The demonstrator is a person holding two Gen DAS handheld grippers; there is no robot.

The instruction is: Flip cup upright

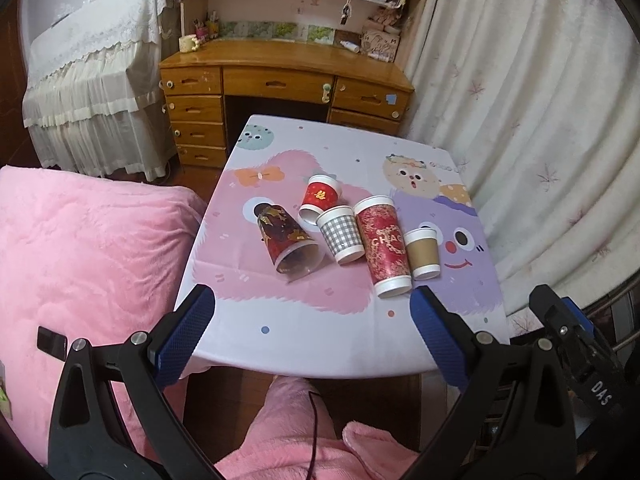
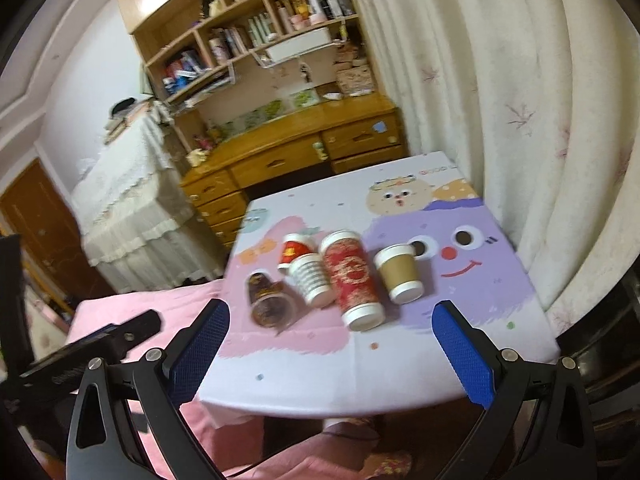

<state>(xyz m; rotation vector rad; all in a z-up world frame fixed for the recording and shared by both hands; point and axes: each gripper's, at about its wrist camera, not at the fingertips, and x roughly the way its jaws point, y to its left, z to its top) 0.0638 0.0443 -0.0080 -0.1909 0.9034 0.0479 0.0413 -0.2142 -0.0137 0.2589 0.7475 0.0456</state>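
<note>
Several paper cups lie on their sides on a small table with a cartoon cloth (image 1: 320, 344): a dark red and gold cup (image 1: 286, 240), a small red cup (image 1: 319, 199), a grey checked cup (image 1: 341, 236), a tall red cup (image 1: 383, 244) and a brown cup (image 1: 422, 253). The right wrist view shows them too: dark cup (image 2: 270, 300), small red cup (image 2: 294, 250), checked cup (image 2: 312, 282), tall red cup (image 2: 354, 280), brown cup (image 2: 398, 274). My left gripper (image 1: 312, 304) is open and empty over the table's near edge. My right gripper (image 2: 332, 320) is open and empty, near the same edge.
A pink blanket (image 1: 80, 248) lies left of the table. A wooden desk (image 1: 280, 80) with shelves stands behind it. White curtains (image 1: 540, 120) hang at the right. A cloth-covered piece of furniture (image 1: 96, 92) stands at the back left. The right gripper's body (image 1: 576, 344) shows at the left view's right edge.
</note>
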